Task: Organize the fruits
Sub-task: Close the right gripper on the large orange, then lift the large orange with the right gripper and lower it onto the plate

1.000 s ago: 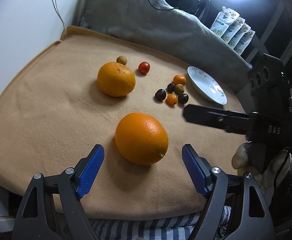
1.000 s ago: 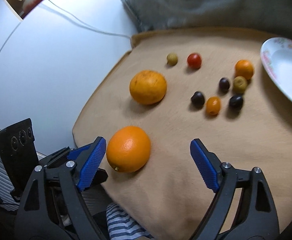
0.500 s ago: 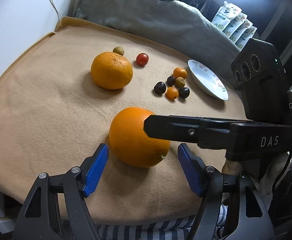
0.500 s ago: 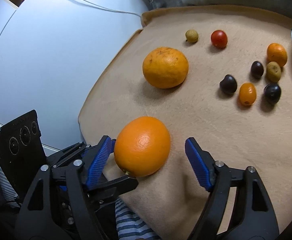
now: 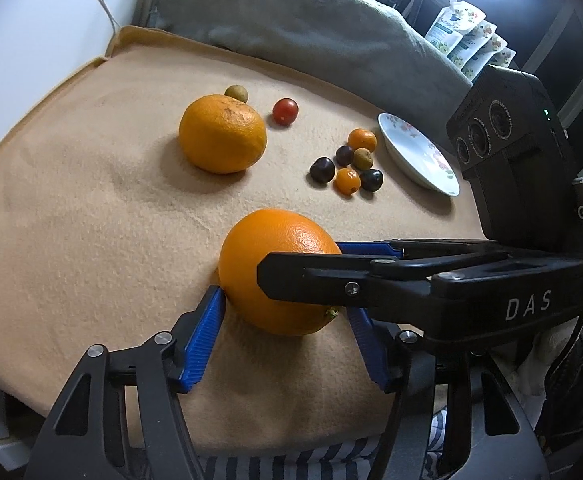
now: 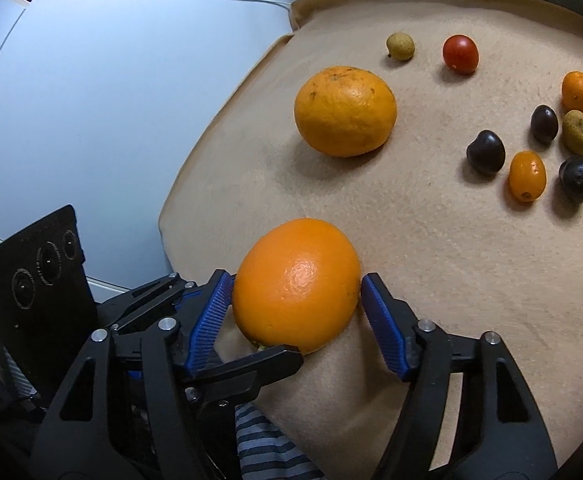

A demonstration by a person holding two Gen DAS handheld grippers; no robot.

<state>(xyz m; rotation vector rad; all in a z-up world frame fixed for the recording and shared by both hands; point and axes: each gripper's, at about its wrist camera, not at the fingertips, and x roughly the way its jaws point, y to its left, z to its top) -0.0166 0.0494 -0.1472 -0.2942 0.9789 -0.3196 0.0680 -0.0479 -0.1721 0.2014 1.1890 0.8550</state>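
Both sets of jaws are closing around the same near orange (image 5: 279, 264) on my tan blanket (image 5: 71, 220) — from the left wrist view, my left gripper (image 5: 287, 332) has its blue pads right at the fruit's flanks, the right gripper (image 5: 331, 268) crossing it from the side. From the right wrist view, my right gripper (image 6: 295, 316) brackets that orange (image 6: 295, 284) — pads at its skin, firm contact I cannot tell.

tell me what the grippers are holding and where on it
Both close around the near orange: right gripper pads at its sides, left gripper across it. A firm grip cannot be told yet.
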